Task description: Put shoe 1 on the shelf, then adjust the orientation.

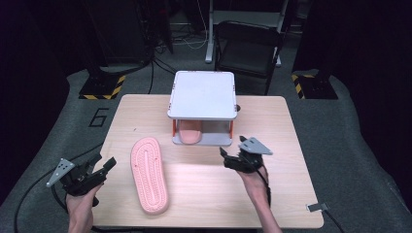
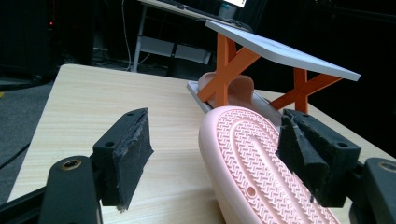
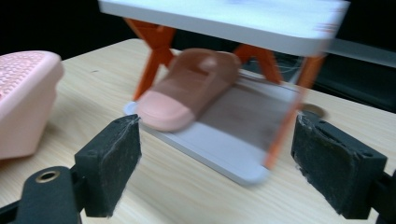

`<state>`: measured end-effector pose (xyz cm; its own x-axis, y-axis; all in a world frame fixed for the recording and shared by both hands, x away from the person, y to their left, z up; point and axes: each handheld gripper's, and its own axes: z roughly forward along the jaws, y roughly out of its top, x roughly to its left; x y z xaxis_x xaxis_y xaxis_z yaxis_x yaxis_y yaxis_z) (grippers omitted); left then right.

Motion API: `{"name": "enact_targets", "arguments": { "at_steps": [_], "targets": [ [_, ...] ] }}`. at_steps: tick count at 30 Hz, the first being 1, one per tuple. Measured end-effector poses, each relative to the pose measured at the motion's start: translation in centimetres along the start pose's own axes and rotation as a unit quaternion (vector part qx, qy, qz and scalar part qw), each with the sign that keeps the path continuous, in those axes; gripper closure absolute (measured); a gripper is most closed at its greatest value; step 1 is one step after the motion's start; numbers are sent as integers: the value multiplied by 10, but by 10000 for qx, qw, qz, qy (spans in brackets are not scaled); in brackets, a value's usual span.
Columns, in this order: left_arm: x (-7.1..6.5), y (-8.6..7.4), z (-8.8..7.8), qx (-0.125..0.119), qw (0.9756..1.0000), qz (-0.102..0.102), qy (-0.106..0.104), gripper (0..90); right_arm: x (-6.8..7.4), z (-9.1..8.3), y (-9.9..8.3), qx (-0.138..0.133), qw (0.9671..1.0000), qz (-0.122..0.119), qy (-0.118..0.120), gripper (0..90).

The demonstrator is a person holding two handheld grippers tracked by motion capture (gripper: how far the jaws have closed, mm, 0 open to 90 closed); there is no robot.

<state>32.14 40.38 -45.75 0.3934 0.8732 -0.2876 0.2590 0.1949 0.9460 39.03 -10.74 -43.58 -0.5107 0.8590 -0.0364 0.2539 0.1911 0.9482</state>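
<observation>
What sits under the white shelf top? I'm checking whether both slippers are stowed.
Under the white shelf top, one pink slipper lies on the rack's lower tray. Its heel end is hidden by the top. The second slipper lies sole-up on the table.

Bright light falls from above on the pale wooden table (image 1: 209, 194), leaving a soft glare patch near its middle, while the room around it sinks into near black. The high view is sharp but slightly soft. The left gripper view is crisp. The right gripper view shows motion blur, smearing the white shelf (image 3: 224, 21) and its orange legs.
</observation>
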Motion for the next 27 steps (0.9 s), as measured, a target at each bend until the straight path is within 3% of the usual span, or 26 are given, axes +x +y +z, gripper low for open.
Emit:
{"name": "enact_targets", "arguments": {
  "at_steps": [1, 2, 3, 4, 5, 7, 10, 14, 15, 17, 22, 24, 27],
  "targets": [
    [0, 0, -1, 7, 10000, 21, 19, 253, -13, -23, -7, -73, 9997, 62, -232, 157],
    [0, 0, -1, 7, 10000, 21, 19, 253, -13, -23, -7, -73, 9997, 62, -232, 157],
    [0, -1, -1, 1, 10000, 73, 43, 253, -23, -42, -13, -109, 9990, 110, -413, 158],
    [0, -1, -1, 1, 10000, 73, 43, 254, -23, -42, -13, -109, 9990, 110, -413, 158],
    [-1, -1, -1, -29, 10000, 26, 64, 253, -31, -58, -20, -144, 9984, 148, -535, 163],
    [-2, -2, -1, -15, 10000, 28, 68, 253, -34, -64, -22, -124, 9982, 132, -573, 163],
    [-3, -3, -1, 20, 9999, 80, 67, 253, -45, -89, -34, -109, 9966, 17, -811, 174],
    [-5, -3, 0, 44, 9999, 130, 47, 253, -51, -101, -43, -287, 9950, 85, -953, 189],
    [-8, -5, 0, 122, 9998, 125, 40, 253, -55, -106, -48, -391, 9935, 268, -1030, 191],
    [-12, -7, 0, 107, 9999, 71, 21, 253, -58, -108, -50, -472, 9921, 409, -1086, 191],
    [-23, -10, 3, 192, 9998, 112, 3, 252, -59, -108, -53, -485, 9921, 478, -1053, 192],
    [-30, -12, 7, 283, 9992, 291, 35, 253, -59, -108, -53, -481, 9923, 435, -1054, 194],
    [-35, -16, 11, 318, 9991, 234, 122, 253, -60, -108, -54, -475, 9919, 436, -1095, 197]
  ]
}}
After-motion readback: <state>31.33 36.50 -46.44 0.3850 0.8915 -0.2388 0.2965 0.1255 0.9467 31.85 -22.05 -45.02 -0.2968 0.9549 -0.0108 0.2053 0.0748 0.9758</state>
